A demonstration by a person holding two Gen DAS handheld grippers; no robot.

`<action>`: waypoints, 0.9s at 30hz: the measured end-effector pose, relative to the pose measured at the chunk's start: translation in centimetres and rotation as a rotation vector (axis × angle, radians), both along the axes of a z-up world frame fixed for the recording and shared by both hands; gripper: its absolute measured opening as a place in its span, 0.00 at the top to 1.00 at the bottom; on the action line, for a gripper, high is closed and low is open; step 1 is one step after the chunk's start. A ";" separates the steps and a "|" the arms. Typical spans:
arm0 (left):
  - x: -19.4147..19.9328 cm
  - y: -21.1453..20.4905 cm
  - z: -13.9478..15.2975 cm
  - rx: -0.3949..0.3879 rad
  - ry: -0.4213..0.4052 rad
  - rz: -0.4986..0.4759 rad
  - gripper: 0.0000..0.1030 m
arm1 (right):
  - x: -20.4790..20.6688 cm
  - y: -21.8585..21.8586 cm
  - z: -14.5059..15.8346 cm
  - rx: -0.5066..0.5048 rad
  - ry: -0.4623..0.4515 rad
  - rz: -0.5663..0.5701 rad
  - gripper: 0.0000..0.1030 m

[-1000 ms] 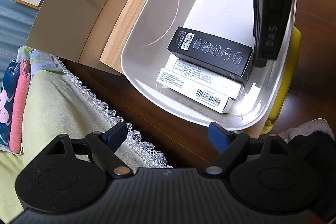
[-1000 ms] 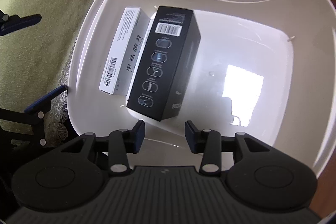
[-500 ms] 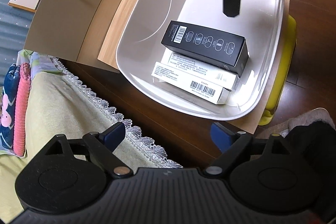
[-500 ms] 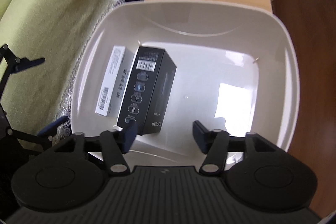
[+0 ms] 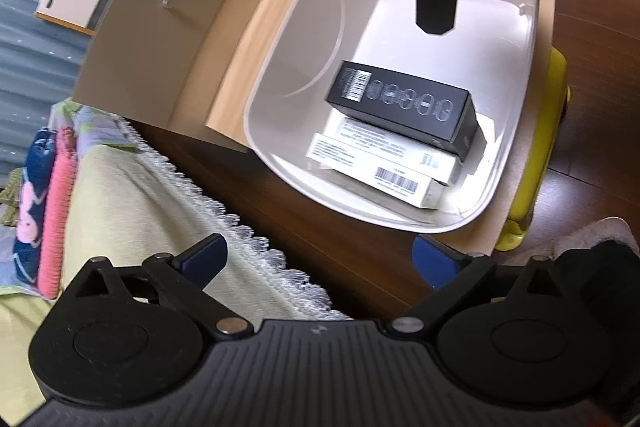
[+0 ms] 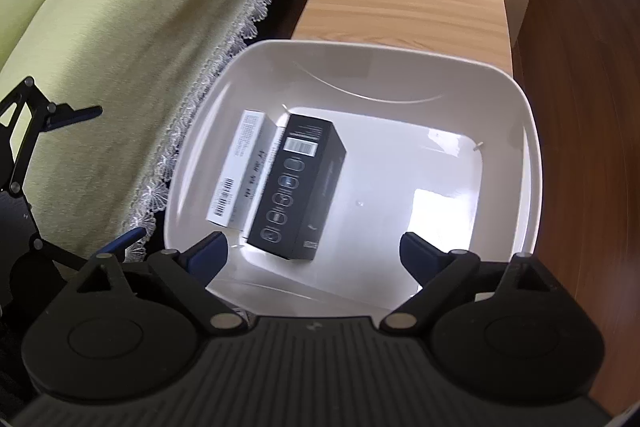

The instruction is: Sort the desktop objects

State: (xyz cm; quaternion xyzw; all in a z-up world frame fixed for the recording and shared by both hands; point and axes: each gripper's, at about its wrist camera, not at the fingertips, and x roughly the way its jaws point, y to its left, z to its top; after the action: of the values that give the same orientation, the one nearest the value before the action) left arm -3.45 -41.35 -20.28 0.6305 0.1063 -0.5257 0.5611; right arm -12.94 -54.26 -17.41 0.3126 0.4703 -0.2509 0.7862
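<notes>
We see a light wooden board (image 6: 404,15) lying over the dark wood floor (image 6: 580,115), and on it sits a white plastic tub (image 6: 532,163); its rim reaches past the board's near edge. In the left wrist view, a yellow object (image 5: 554,115) shows from under the board's far side. Beside the board, a green lace-edged cloth (image 6: 120,39) drapes down towards the floor

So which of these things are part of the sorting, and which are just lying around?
Part of the sorting:
- white tub
- black box, lying on top
- two white boxes beneath it
- left gripper and right gripper, both open and empty

Just lying about:
- lace-edged green cover
- yellow stool
- folded cloths
</notes>
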 end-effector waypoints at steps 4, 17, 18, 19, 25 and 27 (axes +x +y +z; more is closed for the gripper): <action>-0.2 0.6 1.1 -0.025 0.000 0.005 0.01 | 0.7 0.8 1.5 -0.014 -0.026 0.026 0.09; 0.2 5.5 7.6 -0.165 -0.038 0.174 0.01 | 3.6 4.7 6.5 -0.058 -0.136 0.133 0.05; 0.3 6.1 8.3 -0.182 -0.036 0.194 0.01 | 4.0 5.0 6.9 -0.059 -0.148 0.141 0.05; 0.5 6.7 9.0 -0.198 -0.035 0.213 0.01 | 4.3 5.4 7.4 -0.061 -0.159 0.148 0.05; 1.8 11.4 12.7 -0.296 -0.039 0.389 0.01 | 7.0 8.2 10.3 -0.077 -0.226 0.228 0.05; 2.2 13.3 13.9 -0.340 -0.029 0.463 0.01 | 8.1 9.3 11.3 -0.083 -0.253 0.266 0.05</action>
State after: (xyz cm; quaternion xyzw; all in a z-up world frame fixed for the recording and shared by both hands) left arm -1.22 -28.09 -6.39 0.4940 0.1498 -0.3847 0.7652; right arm -4.86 -44.92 -6.08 0.2439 0.3942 -0.1226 0.8775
